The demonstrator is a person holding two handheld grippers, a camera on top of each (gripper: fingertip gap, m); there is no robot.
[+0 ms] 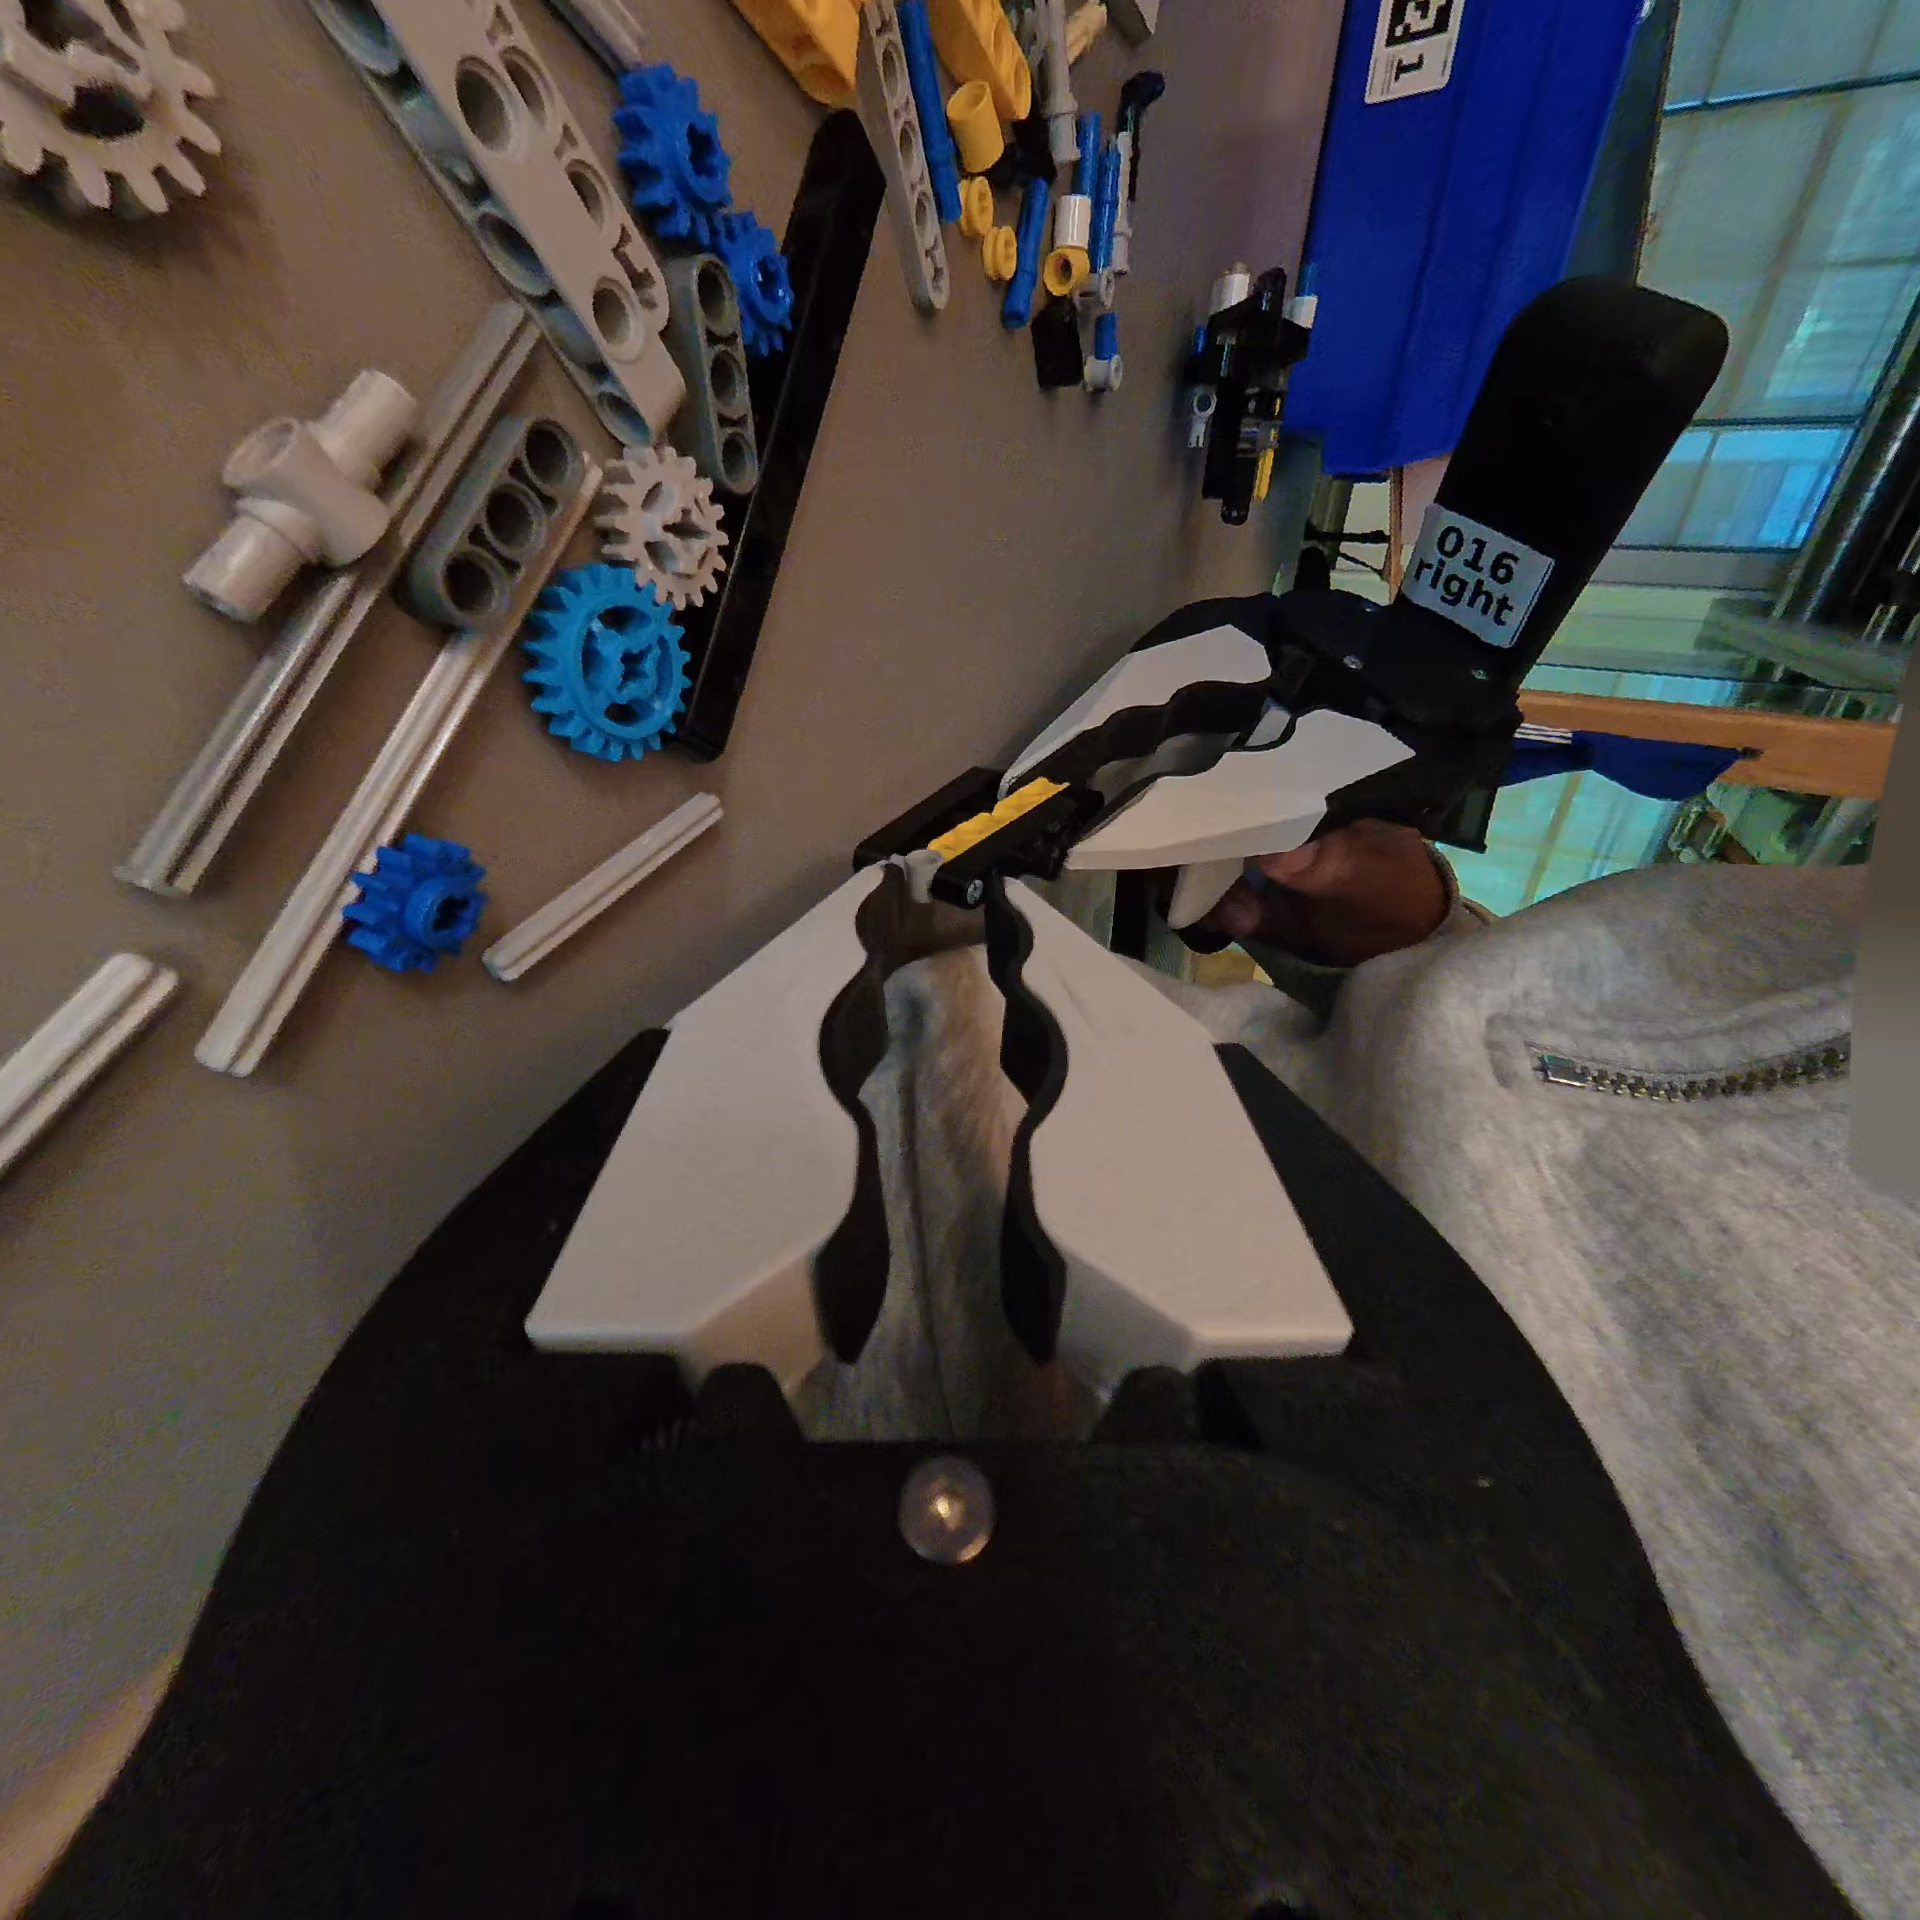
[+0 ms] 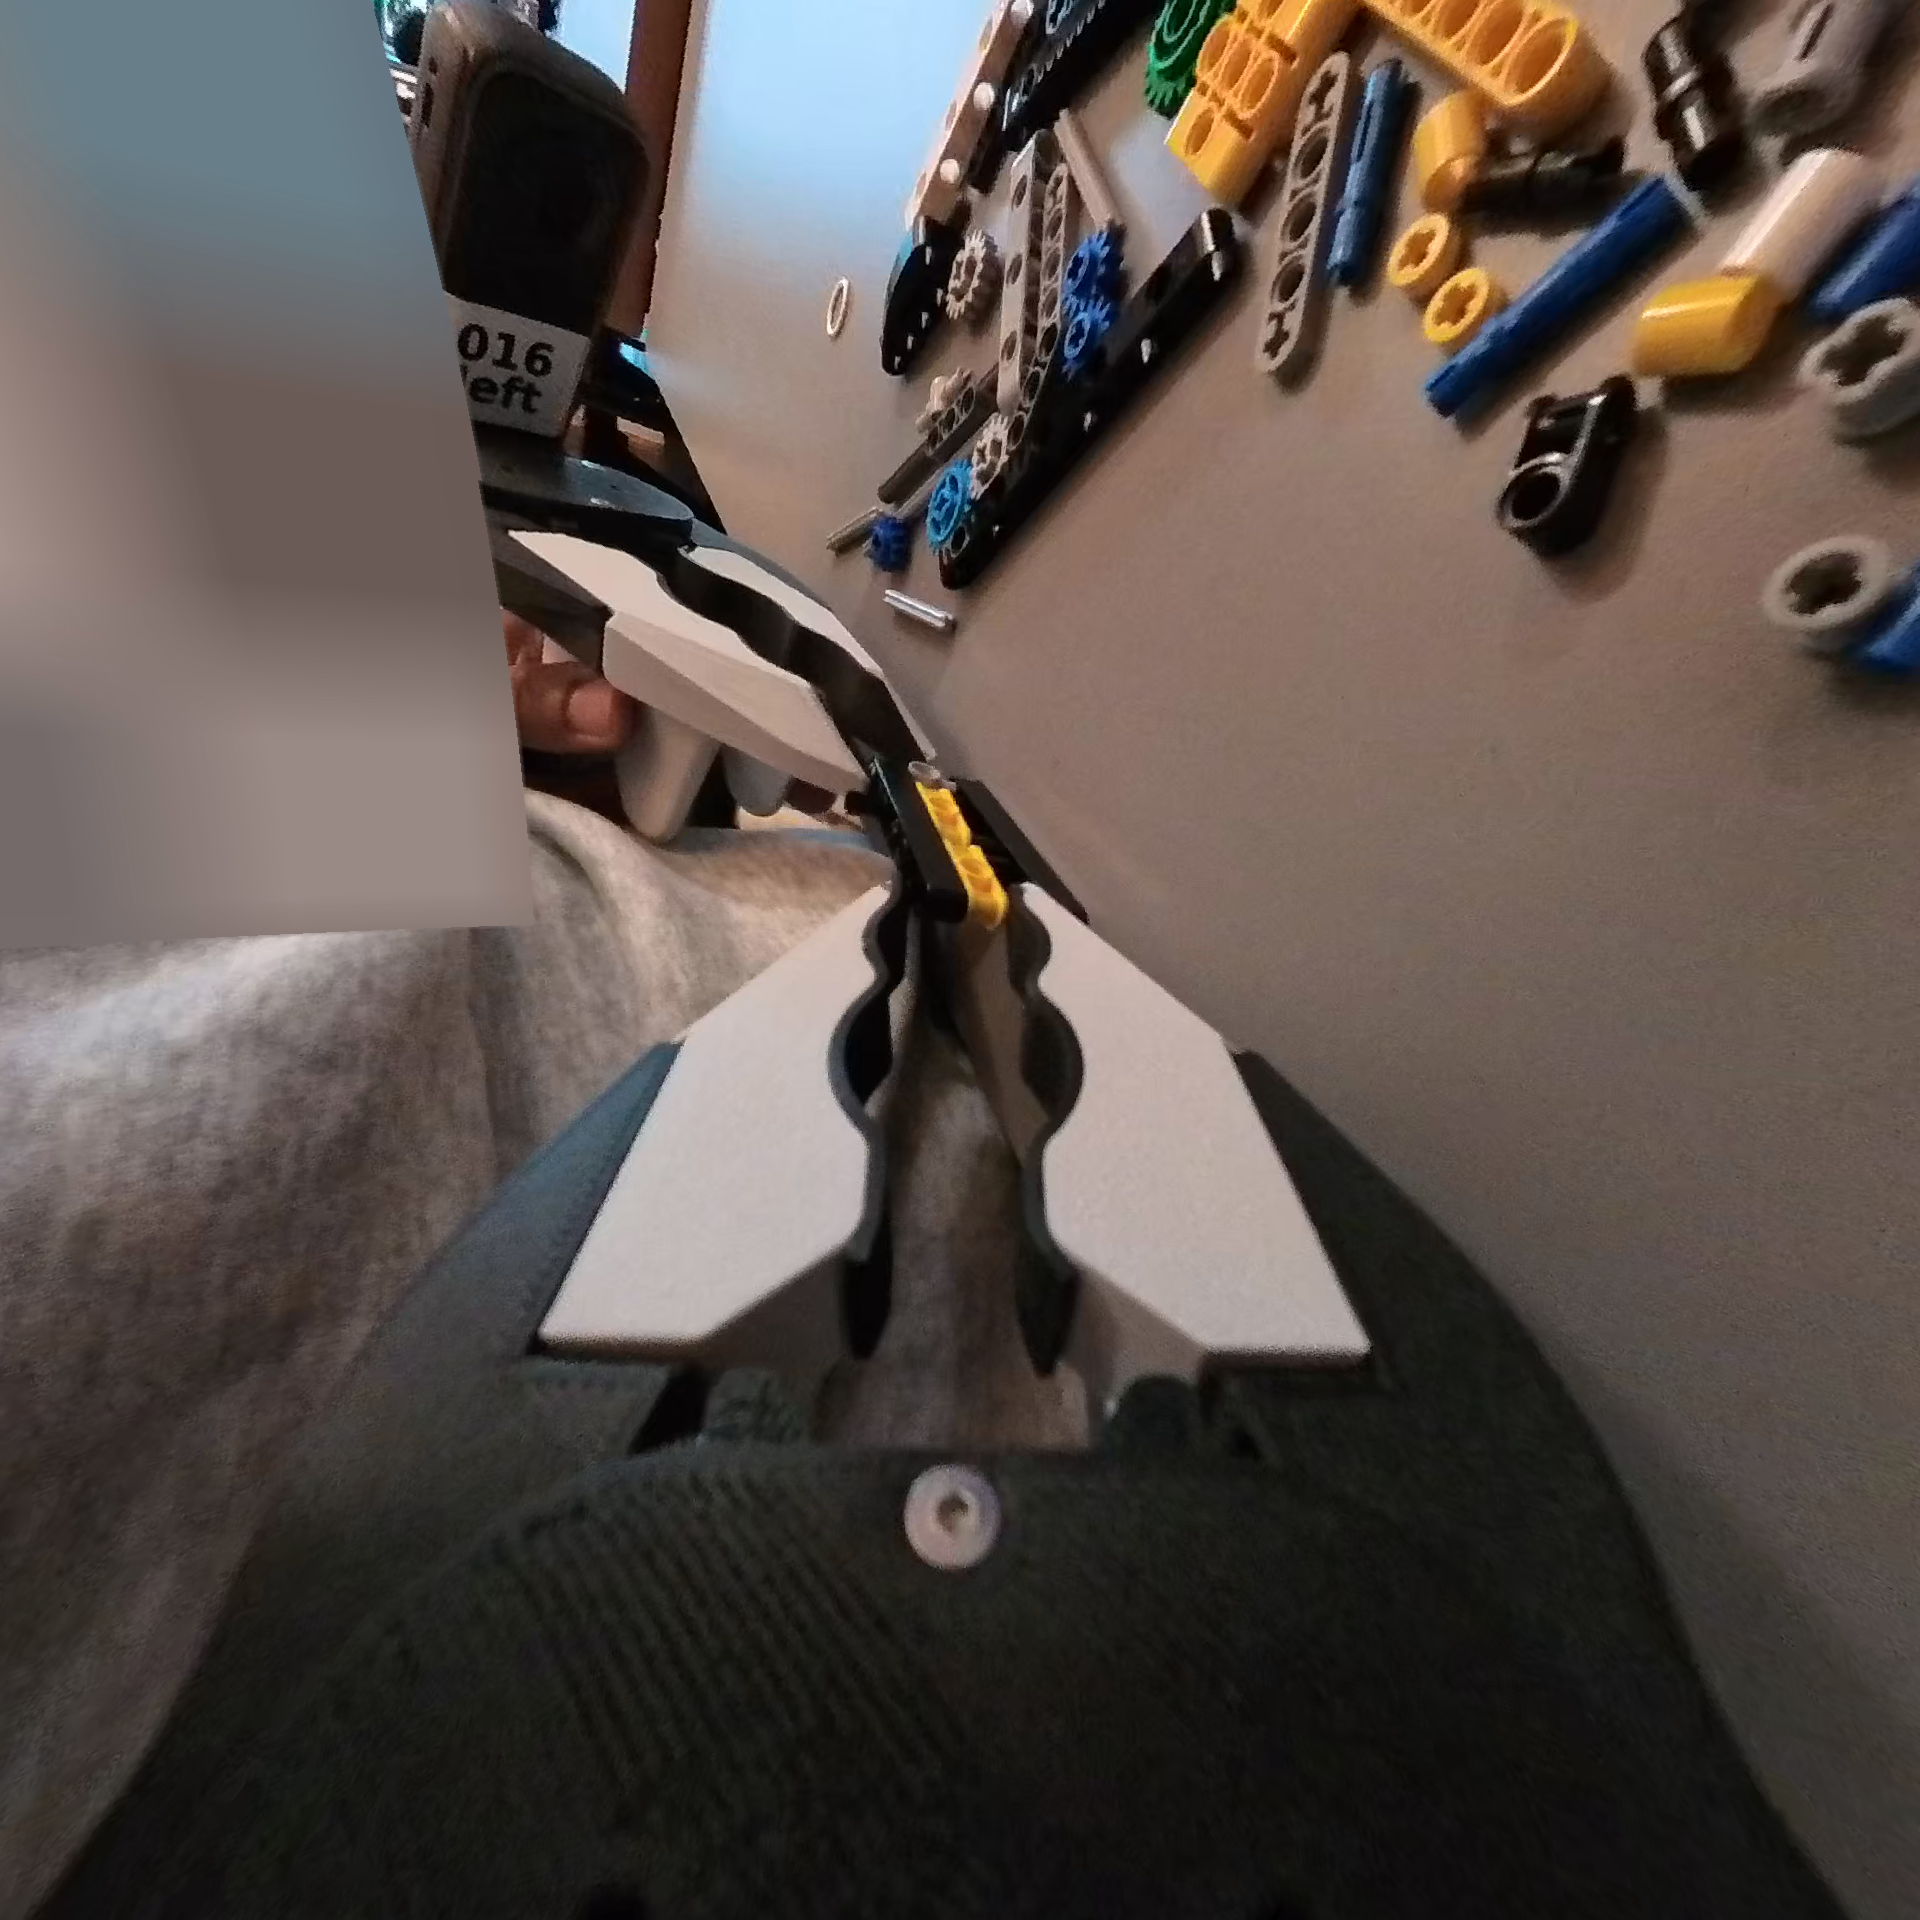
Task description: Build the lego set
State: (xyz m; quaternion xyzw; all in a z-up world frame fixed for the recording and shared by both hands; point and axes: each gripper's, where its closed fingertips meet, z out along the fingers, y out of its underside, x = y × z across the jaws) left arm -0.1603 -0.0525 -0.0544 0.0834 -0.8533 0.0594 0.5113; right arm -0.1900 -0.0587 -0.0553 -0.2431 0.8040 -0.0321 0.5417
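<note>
A small black-and-yellow assembly [image 1: 982,836] is held above the table [image 1: 935,582] by both grippers. The right gripper [image 2: 951,914] is clenched on one end; the left gripper [image 1: 930,883] is closed on a grey pin (mostly hidden) at the other. Loose parts [image 1: 613,655] are blurred, partly cut off.

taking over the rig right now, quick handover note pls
Right gripper: shut on the black and yellow beam assembly, held in the air over the table.
Left gripper: closed on a small grey pin at the assembly's end.
Loose parts lie on the grey table: blue gears, grey axles, a long black beam, yellow beams.
Done: a small sub-assembly only. Left: seat the pin, then most of the build.
</note>
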